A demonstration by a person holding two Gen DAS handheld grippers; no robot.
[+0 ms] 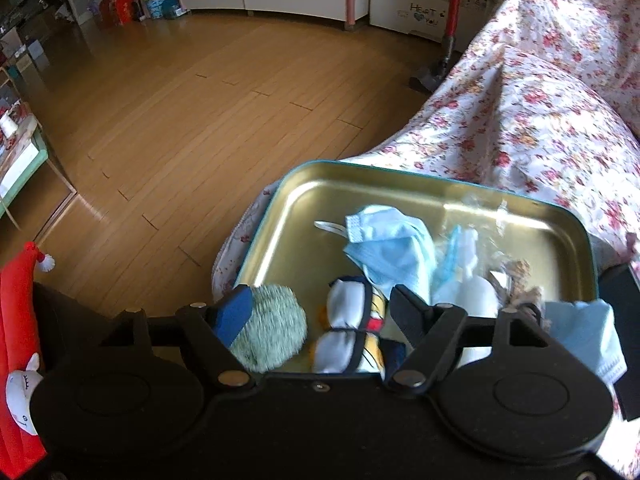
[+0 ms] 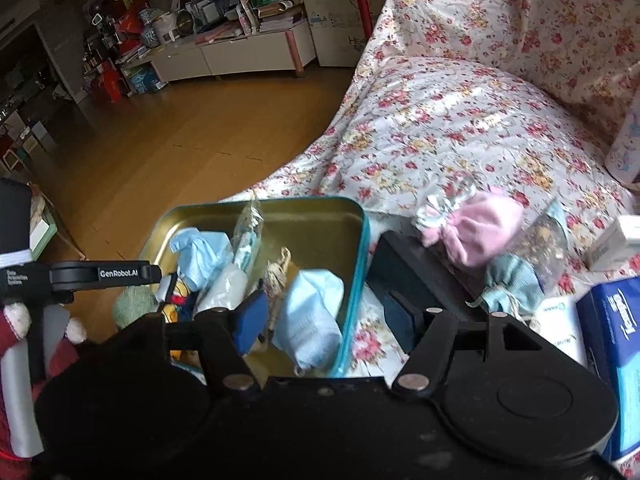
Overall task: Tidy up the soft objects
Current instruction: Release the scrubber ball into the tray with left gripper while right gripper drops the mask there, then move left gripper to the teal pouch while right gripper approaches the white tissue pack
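Over the tin [image 1: 420,178], both tongs [image 1: 320,312] [image 2: 324,320] tilt steeply downward — jaws apart.

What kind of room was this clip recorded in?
Most likely a lived-in home living room: a sofa under a floral cover, a wooden floor, and a low white cabinet piled with books and clutter along the far wall.

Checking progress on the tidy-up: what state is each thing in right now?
Tin: open, no lid on, partly filled.
Blue face masks: crumpled, inside the tin.
Green knitted ball: in the tin.
Pink pouch: drawn shut, on the bedspread, outside the tin.
Left tongs: open, holding nothing.
Right tongs: open, over the tin's edge.
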